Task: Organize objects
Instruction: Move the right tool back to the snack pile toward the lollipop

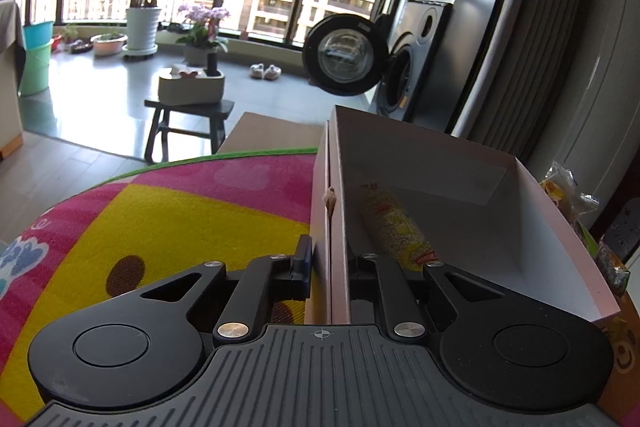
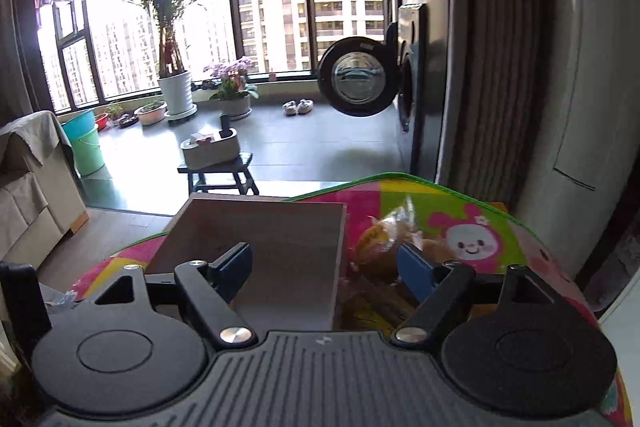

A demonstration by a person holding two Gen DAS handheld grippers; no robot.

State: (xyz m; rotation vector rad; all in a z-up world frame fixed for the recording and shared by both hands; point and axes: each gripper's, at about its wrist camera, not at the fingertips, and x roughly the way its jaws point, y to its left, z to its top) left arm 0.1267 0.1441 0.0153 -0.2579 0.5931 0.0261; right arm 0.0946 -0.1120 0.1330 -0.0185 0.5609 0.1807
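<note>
The colourful play mat spreads under both grippers, cartoon bunny face showing past the right jaws. On it sits the pale cardboard box, open-topped; its near-left wall runs straight between the left gripper's jaws, which are clenched on that wall, one finger outside, the other inside the box. The right gripper hangs with jaws spread wide, gripping nothing; the box's right wall passes up between its fingers. Inside the box, just ahead of the left gripper's inner finger, lies a yellow snack packet. Outside the box, a clear-wrapped snack bag sits just ahead of the right gripper's right finger, blurred.
</note>
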